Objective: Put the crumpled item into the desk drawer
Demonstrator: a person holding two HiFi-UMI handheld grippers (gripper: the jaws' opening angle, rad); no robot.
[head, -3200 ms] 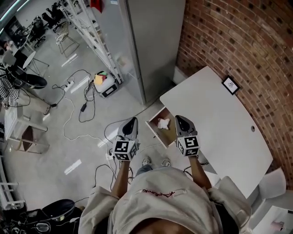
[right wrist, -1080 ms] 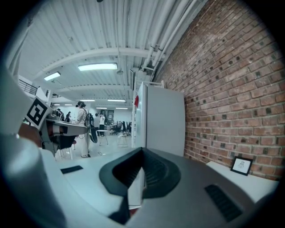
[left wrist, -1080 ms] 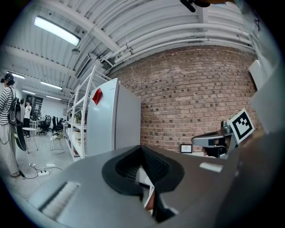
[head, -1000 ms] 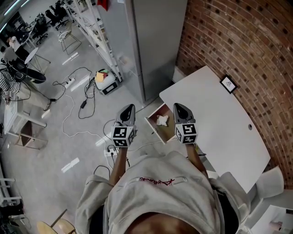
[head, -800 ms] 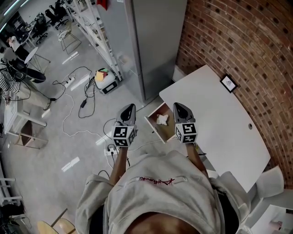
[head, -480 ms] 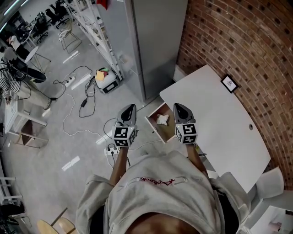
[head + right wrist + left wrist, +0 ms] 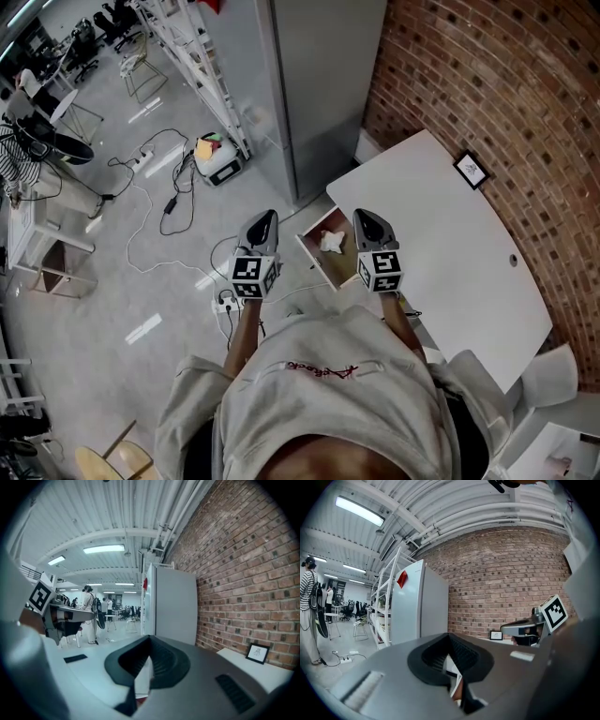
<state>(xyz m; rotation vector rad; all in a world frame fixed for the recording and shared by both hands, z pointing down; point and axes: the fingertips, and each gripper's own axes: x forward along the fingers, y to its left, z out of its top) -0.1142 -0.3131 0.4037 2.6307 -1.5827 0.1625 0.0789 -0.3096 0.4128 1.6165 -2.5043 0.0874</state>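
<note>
In the middle of the frame, the crumpled item (image 7: 331,241) lies inside the open drawer (image 7: 343,270) of the white surface (image 7: 450,244). The left tongs (image 7: 266,219) and right tongs (image 7: 362,217) hang either side of it, both pressed together and empty.

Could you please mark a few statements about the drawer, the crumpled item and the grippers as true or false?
1. The crumpled item lies in the open drawer. True.
2. The right gripper holds the item. False: it is shut and empty.
3. A small frame sits on the desk. True.
4. The left gripper hangs over the desk. False: it is over the floor, left of the drawer.
</note>
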